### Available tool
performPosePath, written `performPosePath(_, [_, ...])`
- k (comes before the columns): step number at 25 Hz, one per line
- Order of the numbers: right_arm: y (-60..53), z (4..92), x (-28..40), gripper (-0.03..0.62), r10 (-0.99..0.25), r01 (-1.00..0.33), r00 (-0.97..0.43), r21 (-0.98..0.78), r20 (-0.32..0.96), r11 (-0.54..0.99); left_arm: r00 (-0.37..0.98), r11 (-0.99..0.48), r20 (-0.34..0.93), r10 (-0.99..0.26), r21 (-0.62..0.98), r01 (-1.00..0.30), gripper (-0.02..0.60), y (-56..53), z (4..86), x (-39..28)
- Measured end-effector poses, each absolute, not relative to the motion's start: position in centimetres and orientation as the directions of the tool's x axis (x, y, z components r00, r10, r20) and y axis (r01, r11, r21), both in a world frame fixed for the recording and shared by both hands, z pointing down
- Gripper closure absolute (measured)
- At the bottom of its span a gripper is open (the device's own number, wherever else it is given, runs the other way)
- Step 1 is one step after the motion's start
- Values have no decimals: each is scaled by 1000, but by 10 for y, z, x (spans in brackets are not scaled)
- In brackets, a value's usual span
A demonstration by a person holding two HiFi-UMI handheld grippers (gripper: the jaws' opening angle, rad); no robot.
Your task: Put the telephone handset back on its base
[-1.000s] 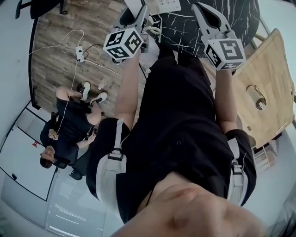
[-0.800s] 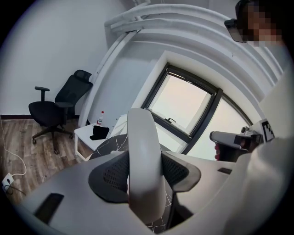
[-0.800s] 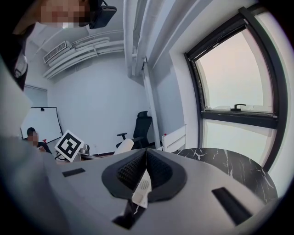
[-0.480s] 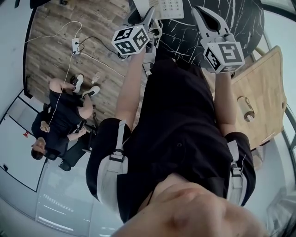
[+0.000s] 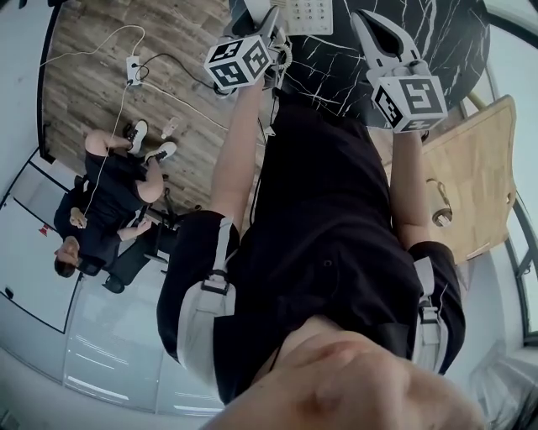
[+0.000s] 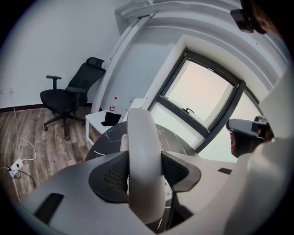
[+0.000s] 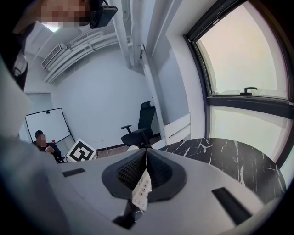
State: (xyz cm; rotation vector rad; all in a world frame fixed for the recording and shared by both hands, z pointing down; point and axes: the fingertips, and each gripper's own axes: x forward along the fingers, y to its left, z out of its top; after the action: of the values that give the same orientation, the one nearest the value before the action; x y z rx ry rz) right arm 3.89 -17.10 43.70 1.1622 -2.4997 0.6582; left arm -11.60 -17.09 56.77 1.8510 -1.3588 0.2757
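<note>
My left gripper (image 6: 143, 137) is shut on the white telephone handset (image 6: 144, 174), which stands upright between its dark pads. In the head view that gripper (image 5: 271, 23) is at the top centre, beside the white telephone base (image 5: 304, 12) with its keypad on the black marble table (image 5: 437, 34). A coiled cord (image 5: 282, 55) hangs by its marker cube. My right gripper (image 5: 376, 27) hovers over the table to the right of the base. Its jaws are shut with nothing held. Part of the keypad (image 7: 141, 190) shows below them.
A light wooden table (image 5: 479, 168) stands at the right. A seated person (image 5: 101, 210) is on the wood floor at the left, near a power strip with cables (image 5: 133, 65). A black office chair (image 6: 69, 96) and a low white table (image 6: 108, 121) stand beyond.
My left gripper with the handset has edged up and right in the head view, closer to the base. The right gripper has hardly moved.
</note>
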Motion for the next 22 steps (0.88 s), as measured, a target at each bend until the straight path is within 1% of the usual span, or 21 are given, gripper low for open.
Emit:
performPosePath(6, [-176,449,45,563,-623,-774,-628,-295,466,560,386,-67,630,-674,468,-881,360,-170,592,-112])
performPosePath(22, [-178,468,53,563,-601,-774,-628,-315,494,550,359,-55,692,-627,420,-906,360,-177,627,-104])
